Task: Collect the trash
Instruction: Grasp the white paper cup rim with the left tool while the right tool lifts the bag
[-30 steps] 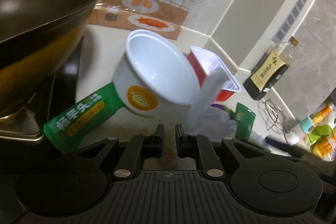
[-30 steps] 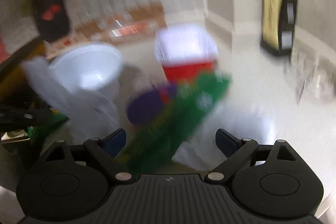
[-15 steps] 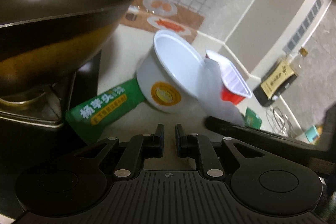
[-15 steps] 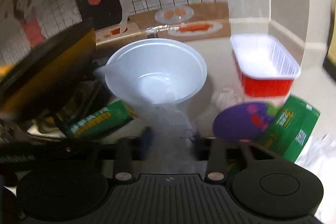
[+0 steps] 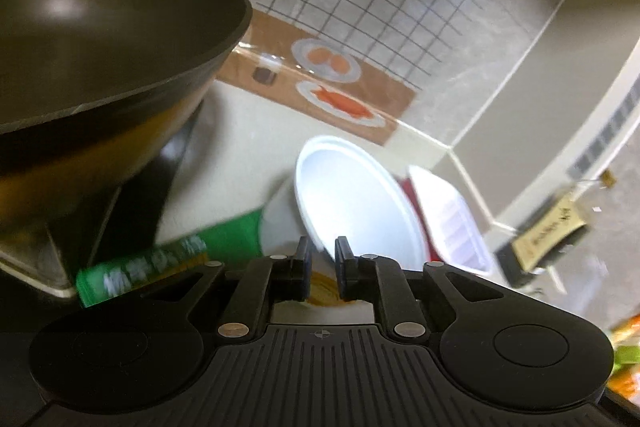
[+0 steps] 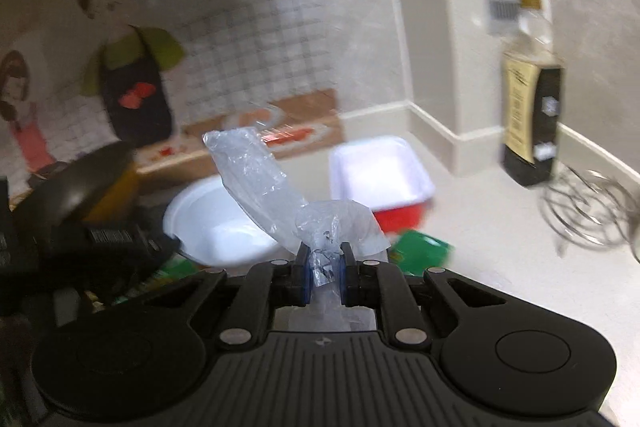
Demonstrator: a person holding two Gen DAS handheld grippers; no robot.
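Blur smears the green packet (image 5: 160, 259); the left gripper (image 5: 321, 259) is opening, its jaws straddling the white bowl's (image 5: 352, 195) rim; the right gripper (image 6: 323, 269) is closing, pinching a crumpled clear plastic bag (image 6: 260, 183).

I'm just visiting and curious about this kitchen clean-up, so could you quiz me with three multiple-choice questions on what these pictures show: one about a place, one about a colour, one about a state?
1. Where does the white bowl stand?
A. inside the wok
B. on the counter, between the wok and the red tray
C. on top of the bottle

2. What colour is the outside of the rectangular tray?
A. blue
B. red
C. black

3. What is the right gripper doing?
A. closing on a crumpled clear plastic bag
B. gripping a whisk
C. holding nothing

Answers: 1 B, the bowl sits on the counter with the wok on one side and the tray on the other. 2 B, its wall is red below a white rim. 3 A, the plastic bag is pinched between its pads.
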